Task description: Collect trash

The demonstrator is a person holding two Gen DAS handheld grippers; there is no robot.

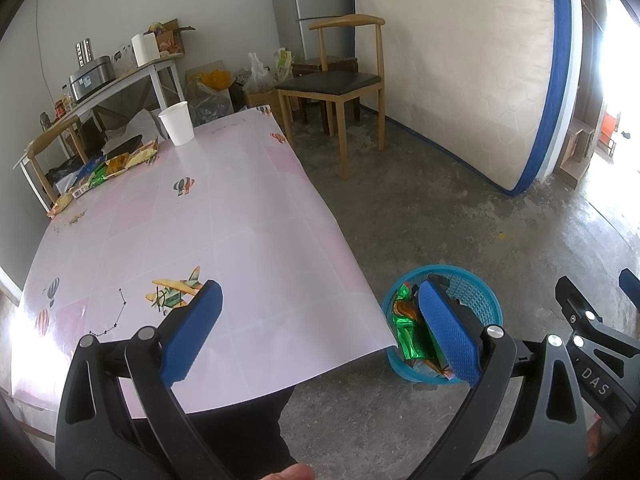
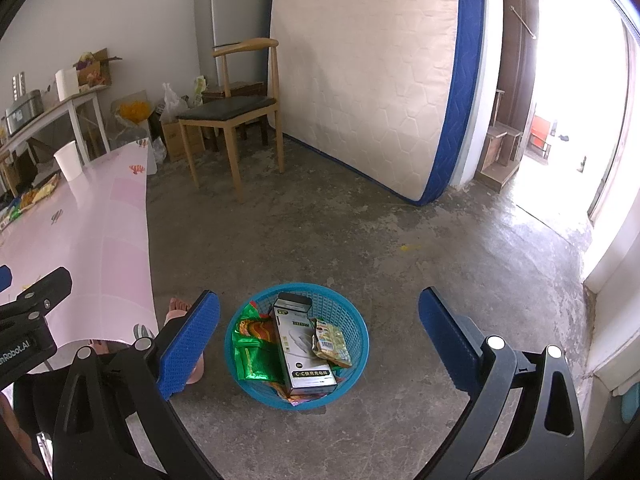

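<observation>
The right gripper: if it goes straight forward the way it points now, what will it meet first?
Most likely the blue trash basket on the floor, or the white cable box standing highest in it. The right gripper is open and empty, and nothing shows between its fingers and the basket. Depth is hard to judge here.

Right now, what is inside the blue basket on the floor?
The blue basket holds a white cable box, green foil wrappers and a small snack packet. More wrappers lie beneath them; the box mostly hides those.
</observation>
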